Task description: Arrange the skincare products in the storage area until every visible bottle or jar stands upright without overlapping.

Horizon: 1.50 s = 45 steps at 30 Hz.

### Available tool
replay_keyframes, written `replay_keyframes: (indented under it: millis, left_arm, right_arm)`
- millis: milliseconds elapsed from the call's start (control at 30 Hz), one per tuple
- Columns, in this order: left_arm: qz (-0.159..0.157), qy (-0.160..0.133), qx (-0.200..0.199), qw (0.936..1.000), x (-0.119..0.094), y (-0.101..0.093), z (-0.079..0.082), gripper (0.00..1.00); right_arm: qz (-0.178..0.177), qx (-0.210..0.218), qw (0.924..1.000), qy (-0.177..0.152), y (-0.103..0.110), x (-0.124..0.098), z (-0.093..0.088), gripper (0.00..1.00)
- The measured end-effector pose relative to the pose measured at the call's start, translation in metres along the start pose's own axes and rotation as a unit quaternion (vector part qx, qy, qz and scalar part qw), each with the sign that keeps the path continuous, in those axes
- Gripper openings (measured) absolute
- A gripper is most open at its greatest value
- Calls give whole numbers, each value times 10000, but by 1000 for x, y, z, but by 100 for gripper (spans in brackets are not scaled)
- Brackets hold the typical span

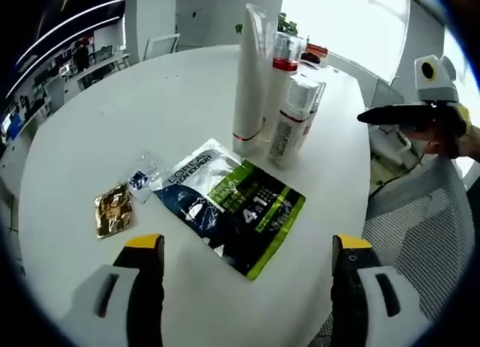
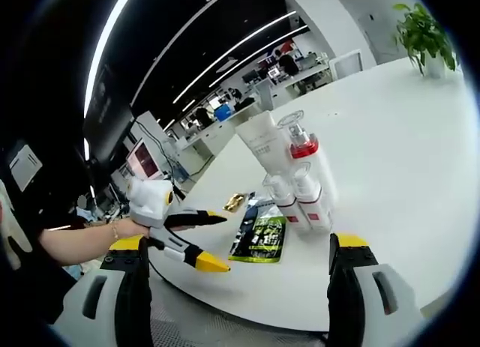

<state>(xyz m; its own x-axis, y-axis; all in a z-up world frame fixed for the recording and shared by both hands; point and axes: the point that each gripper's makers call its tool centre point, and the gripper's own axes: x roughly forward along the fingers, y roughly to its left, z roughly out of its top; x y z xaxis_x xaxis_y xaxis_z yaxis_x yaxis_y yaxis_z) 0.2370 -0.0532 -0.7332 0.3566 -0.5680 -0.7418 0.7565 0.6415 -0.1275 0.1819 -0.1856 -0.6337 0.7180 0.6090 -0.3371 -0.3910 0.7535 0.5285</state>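
Tall white tube (image 1: 249, 77) stands upright, long axis vertical, touching the red-collared pump bottle (image 1: 281, 70) and two smaller spray bottles (image 1: 294, 118) mid-table. Green-black sachet (image 1: 236, 204) lies flat beside them, gold packet (image 1: 112, 210) farther out. Left gripper (image 1: 247, 249) jaws spread, empty. Right gripper (image 2: 240, 249) jaws spread, empty.

Round white table (image 1: 172, 100), open-plan office w/ ceiling strip lights (image 2: 225, 51), bright window (image 1: 345, 21), potted plant (image 2: 424, 32)

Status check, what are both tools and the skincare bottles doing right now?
Left tool open, empty; right tool open, empty. White red-banded skincare bottles and tube upright, clustered on round white table. Green-black sachet and gold packet lying flat nearby.
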Motion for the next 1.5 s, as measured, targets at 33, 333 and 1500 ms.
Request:
replay_keyframes:
  millis: [33,333,1500]
  left_arm:
    - [12,-42,-60,10000,-3,2,-1,94]
    - [125,-321,-550,9979,-28,0,-13,99]
    - [1223,-1249,-1647,9707,-130,34,-60,99]
  right_arm:
    - [7,21,10000,0,0,0,0,100]
    - [56,149,9999,-20,0,1,4,100]
    - [-249,-347,9989,-210,-18,12,19,100]
